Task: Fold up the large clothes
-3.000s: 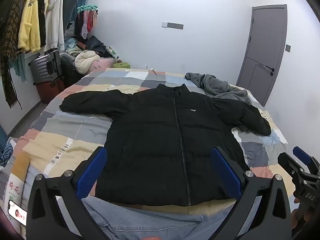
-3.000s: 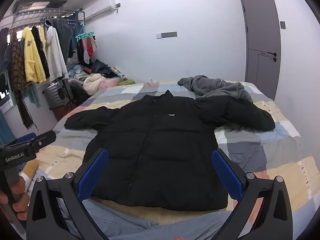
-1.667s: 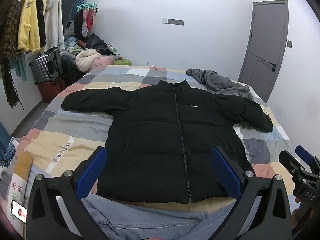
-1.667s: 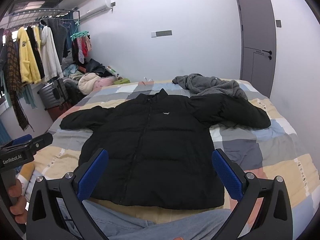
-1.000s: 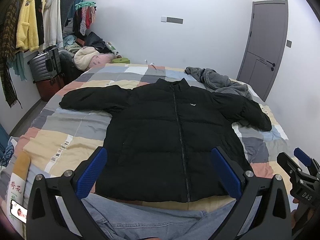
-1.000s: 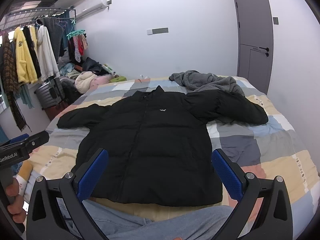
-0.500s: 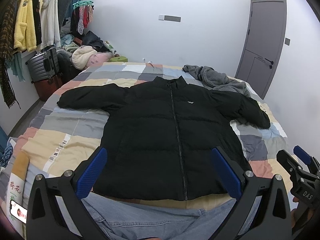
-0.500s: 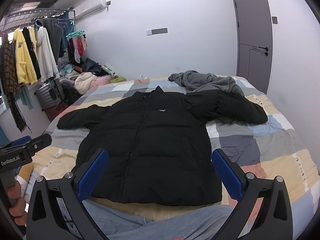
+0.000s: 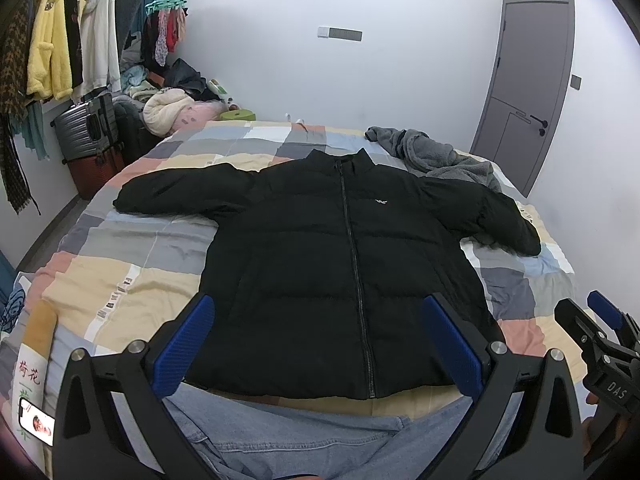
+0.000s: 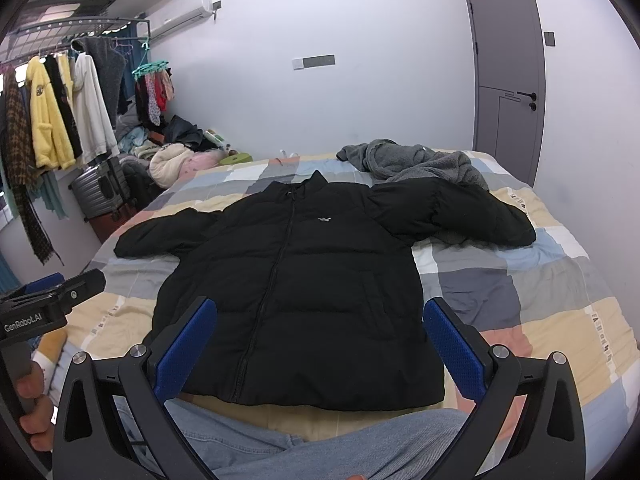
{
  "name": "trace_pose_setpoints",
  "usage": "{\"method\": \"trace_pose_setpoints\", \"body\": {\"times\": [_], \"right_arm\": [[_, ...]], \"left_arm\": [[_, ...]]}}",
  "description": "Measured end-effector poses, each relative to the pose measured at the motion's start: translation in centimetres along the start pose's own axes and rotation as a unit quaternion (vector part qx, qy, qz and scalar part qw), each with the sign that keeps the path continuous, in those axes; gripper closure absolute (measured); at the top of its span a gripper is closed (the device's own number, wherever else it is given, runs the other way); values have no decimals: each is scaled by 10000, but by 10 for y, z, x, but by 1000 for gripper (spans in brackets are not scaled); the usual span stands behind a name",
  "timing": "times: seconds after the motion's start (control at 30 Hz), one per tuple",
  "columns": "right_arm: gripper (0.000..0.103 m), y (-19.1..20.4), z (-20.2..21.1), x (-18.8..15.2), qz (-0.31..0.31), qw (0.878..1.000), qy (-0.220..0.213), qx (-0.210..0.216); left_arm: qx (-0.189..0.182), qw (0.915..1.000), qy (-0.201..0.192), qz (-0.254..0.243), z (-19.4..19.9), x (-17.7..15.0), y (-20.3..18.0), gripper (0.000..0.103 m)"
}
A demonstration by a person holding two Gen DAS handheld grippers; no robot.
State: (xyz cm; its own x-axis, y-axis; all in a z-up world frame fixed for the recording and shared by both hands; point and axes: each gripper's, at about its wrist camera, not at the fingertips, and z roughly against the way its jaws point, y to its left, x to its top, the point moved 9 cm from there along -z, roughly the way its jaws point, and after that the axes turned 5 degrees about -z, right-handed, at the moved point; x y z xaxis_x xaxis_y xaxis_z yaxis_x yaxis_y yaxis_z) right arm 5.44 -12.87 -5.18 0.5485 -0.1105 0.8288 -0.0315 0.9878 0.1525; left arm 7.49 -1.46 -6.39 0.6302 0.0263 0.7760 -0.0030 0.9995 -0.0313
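We note the black puffer jacket (image 9: 340, 264) lies flat, zipped, front up on the patchwork bed (image 9: 132, 280), sleeves spread. Left gripper (image 9: 320, 344) and right gripper (image 10: 320, 344) hover at the hem, jaws wide apart, holding nothing. Risks, left to right: the left sleeve (image 9: 176, 196) could slide on slick fill when pinched; the padded body may spring open; the right sleeve (image 10: 456, 216) may snag the grey fleece (image 10: 416, 164) it touches. Legible: "GenRobot.AI", "DAS", a small white chest logo (image 10: 323, 220).
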Motion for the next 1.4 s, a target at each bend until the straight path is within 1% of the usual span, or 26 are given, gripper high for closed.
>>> {"method": "trace_pose_setpoints", "body": {"times": [0.2,0.57,0.7,0.83,1.03,1.13,1.23,1.4], "right_arm": [[0,-2,-3,0,-51,10000,8,56],[0,-21,-7,6,-148,9997,-110,-136],[0,-28,-12,9,-237,9996,-64,-113],[0,-41,-15,15,-274,9994,-107,-204],[0,-68,-21,27,-330,9987,-198,-339],[0,-89,-28,36,-412,9982,-215,-390],[0,-108,-36,42,-469,9978,-155,-434],[0,-139,-50,51,-465,9967,-76,-668]], "left_arm": [[-31,10000,46,5,-3,-3,-1,0],[7,10000,38,11,-5,1,-1,0],[-20,10000,-23,-4,-5,7,-5,0],[-57,10000,16,-19,-12,7,-10,0],[-66,10000,69,-24,-19,9,-16,0],[-28,9999,74,-67,-24,12,-20,0],[-116,9999,84,-53,-28,15,-23,0],[-4,10000,48,-26,-41,23,-21,0]]}}
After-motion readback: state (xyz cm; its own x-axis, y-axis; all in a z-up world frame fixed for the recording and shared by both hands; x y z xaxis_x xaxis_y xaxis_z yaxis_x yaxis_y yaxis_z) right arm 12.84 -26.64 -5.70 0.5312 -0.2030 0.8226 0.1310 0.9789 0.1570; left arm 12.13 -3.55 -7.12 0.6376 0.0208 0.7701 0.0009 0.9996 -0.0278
